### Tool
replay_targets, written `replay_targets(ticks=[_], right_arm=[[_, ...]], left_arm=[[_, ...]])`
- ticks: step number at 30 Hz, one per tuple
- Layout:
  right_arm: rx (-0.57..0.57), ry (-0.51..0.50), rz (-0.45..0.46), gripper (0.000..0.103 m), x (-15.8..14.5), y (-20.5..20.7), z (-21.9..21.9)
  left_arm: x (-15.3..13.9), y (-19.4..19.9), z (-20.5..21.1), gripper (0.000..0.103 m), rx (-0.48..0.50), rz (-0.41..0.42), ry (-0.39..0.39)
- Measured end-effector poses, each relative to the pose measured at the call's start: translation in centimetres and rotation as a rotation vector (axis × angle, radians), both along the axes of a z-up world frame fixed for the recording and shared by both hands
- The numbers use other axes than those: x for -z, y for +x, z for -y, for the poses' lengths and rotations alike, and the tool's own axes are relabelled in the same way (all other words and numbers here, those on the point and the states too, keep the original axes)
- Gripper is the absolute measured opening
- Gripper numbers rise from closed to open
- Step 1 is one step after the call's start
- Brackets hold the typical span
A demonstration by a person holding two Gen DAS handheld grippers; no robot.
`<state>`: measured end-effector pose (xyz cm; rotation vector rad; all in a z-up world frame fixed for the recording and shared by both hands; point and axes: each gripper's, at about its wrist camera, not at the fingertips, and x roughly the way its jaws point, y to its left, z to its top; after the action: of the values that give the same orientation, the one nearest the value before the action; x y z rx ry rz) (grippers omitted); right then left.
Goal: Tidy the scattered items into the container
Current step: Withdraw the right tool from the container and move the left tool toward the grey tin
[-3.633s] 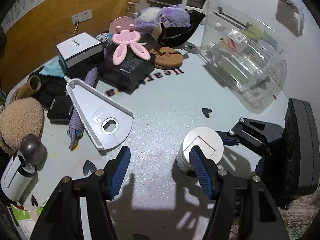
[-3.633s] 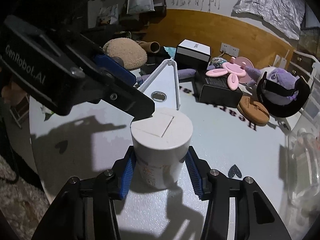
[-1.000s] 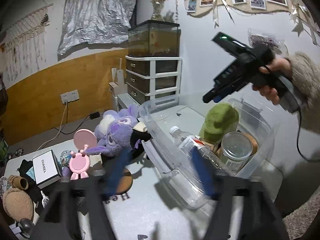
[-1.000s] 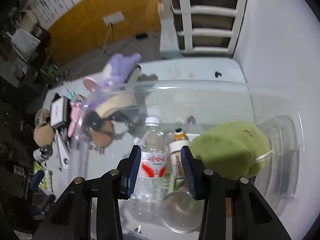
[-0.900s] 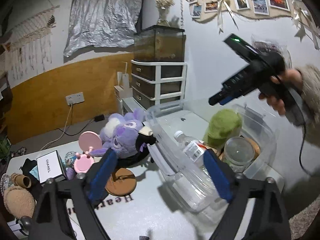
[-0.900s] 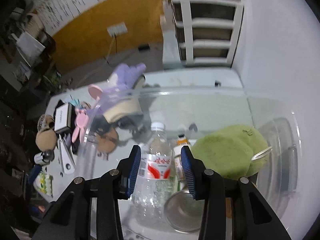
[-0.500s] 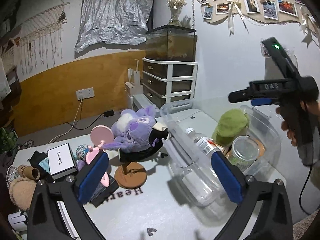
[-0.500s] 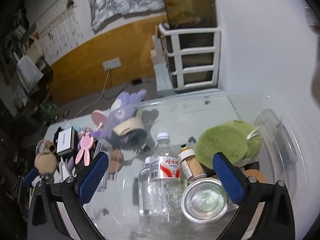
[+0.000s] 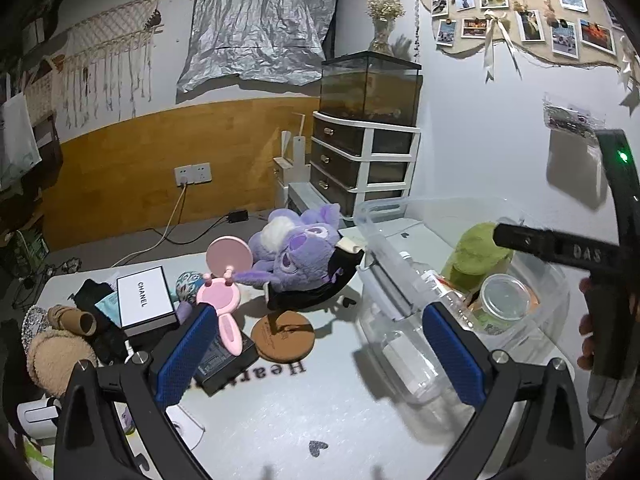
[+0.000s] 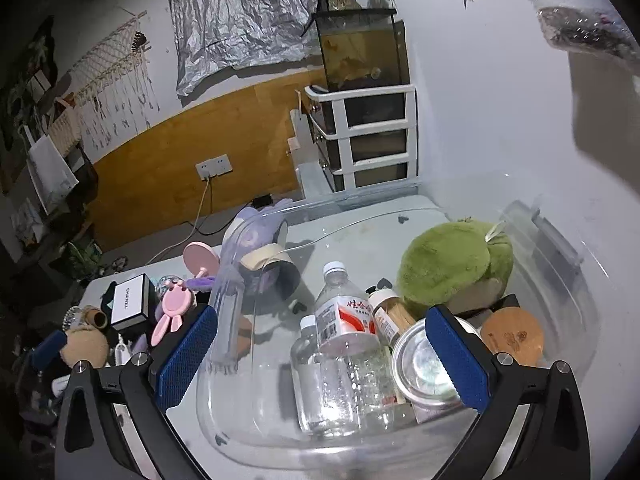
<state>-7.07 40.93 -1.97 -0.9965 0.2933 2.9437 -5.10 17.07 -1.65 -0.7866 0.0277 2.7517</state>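
Both my grippers hang above the table with fingers spread wide, holding nothing.

Left wrist view: beyond my left gripper (image 9: 320,354), the brown disc stand (image 9: 283,336) lies between the fingers and the clear plastic container (image 9: 536,340) sits past the right finger, with the purple plush (image 9: 296,254) farther ahead. Right wrist view: between the fingers of my right gripper (image 10: 322,354) the container (image 10: 240,412) holds a water bottle (image 10: 346,344), a green plush (image 10: 448,264) and a round jar (image 10: 422,368); the white Chanel box (image 10: 129,302) lies beyond the left finger.
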Motion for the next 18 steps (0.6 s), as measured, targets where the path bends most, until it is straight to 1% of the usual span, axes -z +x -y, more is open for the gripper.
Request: replay_targets(ticks=[7, 10, 13, 15, 18], right_arm=[[0.025, 0.009, -0.048, 0.103, 0.5, 2.5, 1.6], [0.032, 0.021, -0.056, 0.103, 0.8, 3.3, 2.5], [0.020, 0.038, -0.045, 0.103, 1.2, 3.9, 3.6], [0.011, 0.043, -0.031, 0.103, 1.5, 4.2, 4.3], [-0.004, 0.027, -0.008, 0.103, 2.0, 4.7, 5.2]], left_arm=[[0.4, 0.5, 1.4, 0.103, -0.039, 0.015, -0.001], [0.4, 1.1, 2.0, 0.103, -0.074, -0.008, -0.006], [0.5, 1.6, 2.8, 0.103, -0.071, -0.022, -0.011], [0.7, 1.8, 3.3, 0.103, -0.072, -0.016, -0.011], [1.0, 2.1, 4.5, 0.103, -0.075, -0.004, -0.006]])
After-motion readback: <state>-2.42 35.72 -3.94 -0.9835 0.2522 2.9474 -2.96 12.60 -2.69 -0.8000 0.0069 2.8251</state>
